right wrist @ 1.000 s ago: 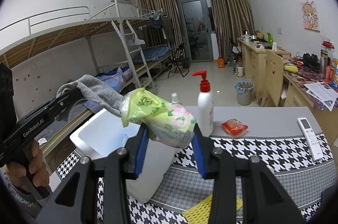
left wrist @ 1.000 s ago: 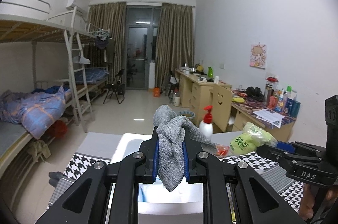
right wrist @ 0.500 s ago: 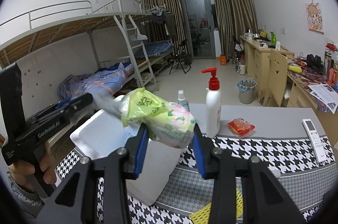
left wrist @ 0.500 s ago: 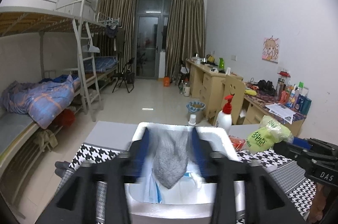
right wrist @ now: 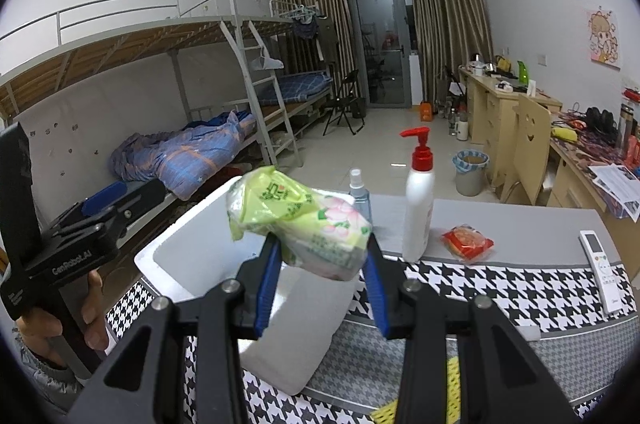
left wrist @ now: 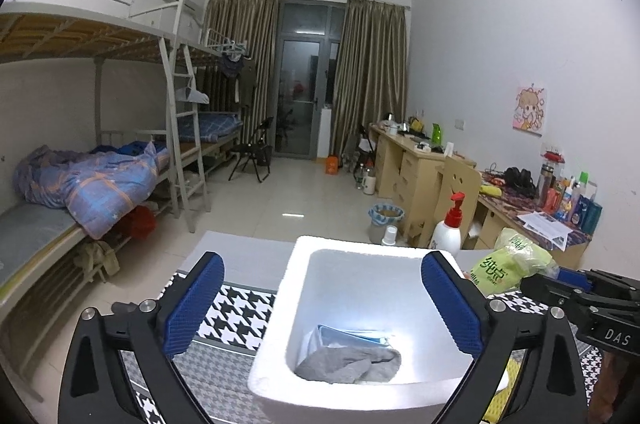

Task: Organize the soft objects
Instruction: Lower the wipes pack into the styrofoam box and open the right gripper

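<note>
A white foam box stands on the houndstooth-cloth table. A grey cloth lies crumpled on its floor, beside a blue-edged item. My left gripper is open and empty above the box, its blue pads wide apart. My right gripper is shut on a green tissue pack, held just above the box's near right rim. The tissue pack also shows in the left wrist view, to the right of the box.
Behind the box stand a white pump bottle with a red top and a small spray bottle. A red snack packet and a white remote lie on the table's right. A yellow mesh item lies at the front edge.
My left gripper opened and let go of the grey cloth, which dropped into the foam box. My right gripper kept the tissue pack and stayed near the box rim.
</note>
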Tool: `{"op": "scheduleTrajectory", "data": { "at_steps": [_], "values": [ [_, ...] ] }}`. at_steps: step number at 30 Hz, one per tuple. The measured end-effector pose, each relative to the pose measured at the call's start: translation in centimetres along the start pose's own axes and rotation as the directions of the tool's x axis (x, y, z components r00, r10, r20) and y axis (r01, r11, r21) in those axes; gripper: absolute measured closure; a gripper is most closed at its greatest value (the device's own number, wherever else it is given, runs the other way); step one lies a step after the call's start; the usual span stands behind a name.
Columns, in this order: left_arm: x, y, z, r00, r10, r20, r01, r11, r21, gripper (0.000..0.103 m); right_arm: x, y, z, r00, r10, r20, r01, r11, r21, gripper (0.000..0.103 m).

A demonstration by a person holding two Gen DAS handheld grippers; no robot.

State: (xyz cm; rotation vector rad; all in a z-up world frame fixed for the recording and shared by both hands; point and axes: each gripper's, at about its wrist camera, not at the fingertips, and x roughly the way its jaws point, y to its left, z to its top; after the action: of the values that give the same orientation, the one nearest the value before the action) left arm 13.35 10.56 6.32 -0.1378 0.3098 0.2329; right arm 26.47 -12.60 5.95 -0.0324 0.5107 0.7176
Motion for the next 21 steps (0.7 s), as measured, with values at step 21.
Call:
{"op": "scheduleTrajectory", "data": {
  "at_steps": [21],
  "values": [
    [-1.5,2.3,-0.5,0.998,0.044,0.034,-0.044,0.999,0.008,0.001,2.8,3.3,0.5,0.998,0.042,-0.049,-0.044,0.998,-0.049,0.058]
  ]
}}
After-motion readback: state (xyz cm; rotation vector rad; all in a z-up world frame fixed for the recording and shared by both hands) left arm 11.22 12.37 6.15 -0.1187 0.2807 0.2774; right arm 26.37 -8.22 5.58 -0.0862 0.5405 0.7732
